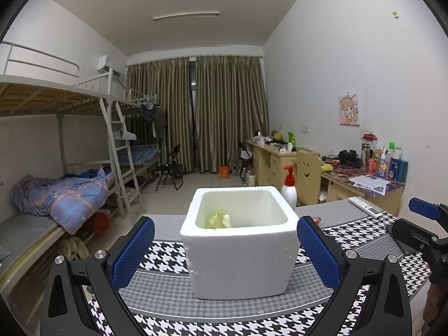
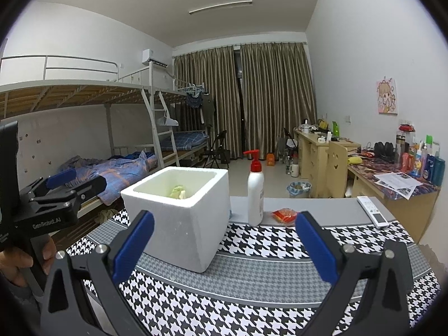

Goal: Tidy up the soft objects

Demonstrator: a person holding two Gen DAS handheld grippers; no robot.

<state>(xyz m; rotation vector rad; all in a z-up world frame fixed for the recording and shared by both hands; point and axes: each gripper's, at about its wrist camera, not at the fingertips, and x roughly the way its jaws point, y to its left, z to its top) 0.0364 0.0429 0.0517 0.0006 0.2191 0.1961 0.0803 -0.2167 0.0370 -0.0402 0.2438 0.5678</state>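
A white foam box (image 1: 238, 240) stands on the houndstooth cloth (image 1: 224, 319); it also shows in the right wrist view (image 2: 179, 218). A yellow-green soft thing (image 1: 218, 219) lies inside it, also seen from the right wrist (image 2: 177, 191). A red-orange soft packet (image 2: 285, 215) lies on the table behind the cloth, right of the box. My left gripper (image 1: 225, 254) is open and empty, its fingers either side of the box's near face. My right gripper (image 2: 224, 247) is open and empty, near the box's right corner.
A white pump bottle (image 2: 255, 196) with a red top stands right of the box, next to the packet. A white remote (image 2: 372, 211) lies at the table's far right. Bunk beds (image 1: 56, 196) are left, desks (image 1: 361, 184) right.
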